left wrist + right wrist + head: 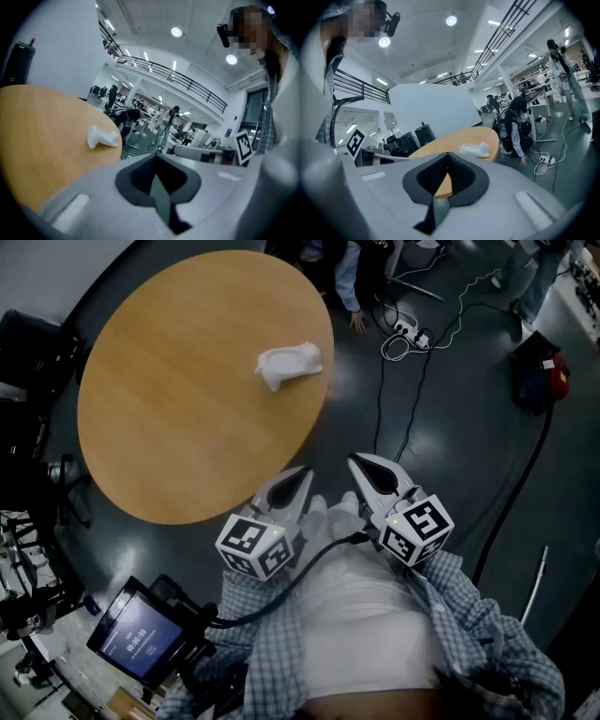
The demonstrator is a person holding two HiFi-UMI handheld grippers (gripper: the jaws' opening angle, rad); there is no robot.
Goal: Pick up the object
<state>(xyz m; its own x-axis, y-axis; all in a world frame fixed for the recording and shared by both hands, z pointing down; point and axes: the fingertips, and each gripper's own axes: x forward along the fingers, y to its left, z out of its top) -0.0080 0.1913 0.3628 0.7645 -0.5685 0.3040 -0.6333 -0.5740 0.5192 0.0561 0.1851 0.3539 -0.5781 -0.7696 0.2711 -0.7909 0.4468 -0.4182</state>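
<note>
Object: white lumpy object (pixel 289 363) lies alone on round wooden bench (pixel 169 427), near far edge, well apart from both grippers. Probably light; smooth surface, could be rigid plastic or ceramic, can't tell. Best hold likely across narrower middle, gentle squeeze. No containers on bench. Left gripper (pixel 295 482) fully closed, empty. Right gripper (pixel 367 472) fully closed, empty.
</note>
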